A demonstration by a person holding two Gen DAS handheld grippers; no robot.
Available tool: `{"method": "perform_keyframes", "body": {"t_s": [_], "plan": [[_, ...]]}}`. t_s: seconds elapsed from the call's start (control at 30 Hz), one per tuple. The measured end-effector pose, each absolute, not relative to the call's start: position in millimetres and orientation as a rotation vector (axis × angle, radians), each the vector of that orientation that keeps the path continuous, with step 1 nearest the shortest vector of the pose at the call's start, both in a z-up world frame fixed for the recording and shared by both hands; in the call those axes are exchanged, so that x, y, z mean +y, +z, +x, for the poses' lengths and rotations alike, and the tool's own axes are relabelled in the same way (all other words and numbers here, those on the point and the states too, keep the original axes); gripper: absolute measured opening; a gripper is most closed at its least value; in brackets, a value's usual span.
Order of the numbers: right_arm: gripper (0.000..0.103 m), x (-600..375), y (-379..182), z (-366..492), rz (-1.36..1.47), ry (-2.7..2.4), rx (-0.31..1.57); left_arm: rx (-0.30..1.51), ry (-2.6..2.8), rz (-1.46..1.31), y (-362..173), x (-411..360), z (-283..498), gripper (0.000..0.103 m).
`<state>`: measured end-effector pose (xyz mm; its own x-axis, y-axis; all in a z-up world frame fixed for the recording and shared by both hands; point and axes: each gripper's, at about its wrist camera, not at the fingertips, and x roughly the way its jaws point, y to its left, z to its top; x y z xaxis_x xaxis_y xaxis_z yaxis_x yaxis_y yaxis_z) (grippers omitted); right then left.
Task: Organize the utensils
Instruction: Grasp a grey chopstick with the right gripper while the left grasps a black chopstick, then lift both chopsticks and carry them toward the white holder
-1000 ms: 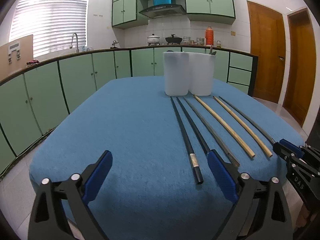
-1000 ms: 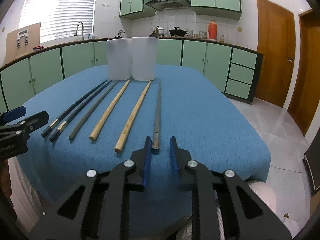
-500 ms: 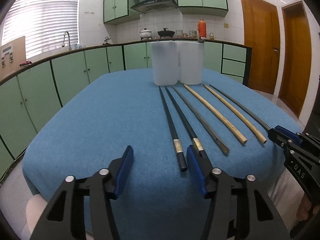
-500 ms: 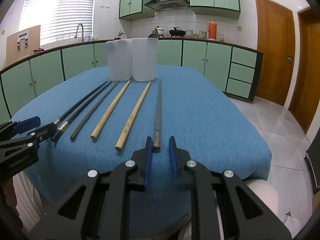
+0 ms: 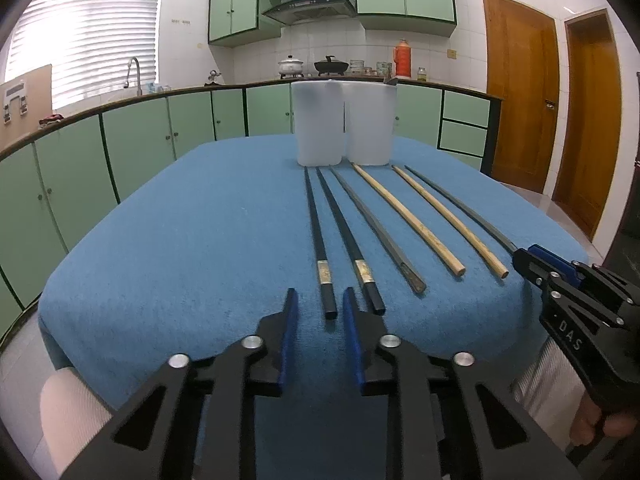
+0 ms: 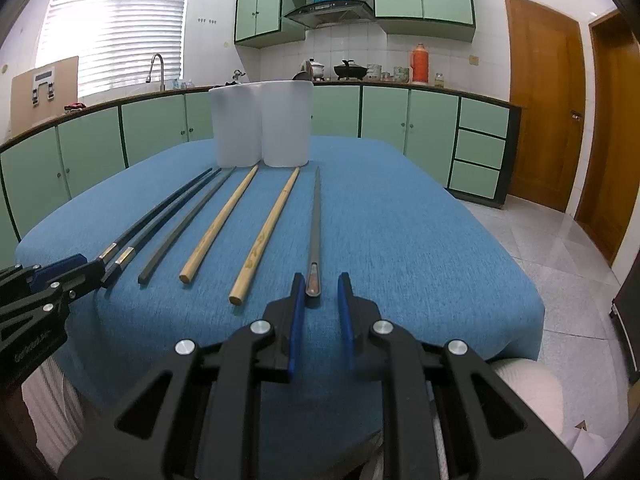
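Six chopsticks lie side by side on the blue-covered counter [image 5: 200,240], running from its near edge back to two white holders [image 5: 344,124] standing together toward the far edge: two black ones [image 5: 316,236] leftmost, a dark grey one [image 5: 376,228], two wooden ones [image 5: 408,222], and a thin grey one [image 6: 316,220] rightmost. The left gripper [image 5: 318,308] sits at the near edge with its jaws parted narrowly and grasping nothing, lined up with the near end of the leftmost black chopstick. The right gripper [image 6: 319,294] has its jaws released too, straddling the near tip of the thin grey chopstick without closing on it.
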<state>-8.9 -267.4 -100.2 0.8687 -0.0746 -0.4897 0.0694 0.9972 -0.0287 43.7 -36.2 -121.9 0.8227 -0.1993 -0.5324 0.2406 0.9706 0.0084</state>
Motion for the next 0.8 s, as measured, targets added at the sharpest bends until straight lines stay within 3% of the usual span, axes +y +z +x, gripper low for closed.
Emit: {"method": "perform_keyframes", "body": {"t_s": [0.1,0.23,0.33,0.8], "plan": [[0.016,-267.0,-100.3,-8.5,-0.01,-0.076,0.511,0.562,-0.239,0.078,-121.9,-37.3,42.7,0.007],[0.016,-266.4,-100.4,-8.2,-0.011,-0.077,0.511,0.566,-0.237,0.07,-121.0,-36.8,42.6,0.007],[0.007,-265.2,-99.4,-7.8,-0.031,-0.076,0.517,0.567,-0.234,0.068,-119.6,-36.0,42.4,0.007],[0.007,-286.8,-53.6,-20.2,-0.003,-0.042,0.46,0.454,-0.212,0.084,-75.8,-28.1,34.7,0.006]]}}
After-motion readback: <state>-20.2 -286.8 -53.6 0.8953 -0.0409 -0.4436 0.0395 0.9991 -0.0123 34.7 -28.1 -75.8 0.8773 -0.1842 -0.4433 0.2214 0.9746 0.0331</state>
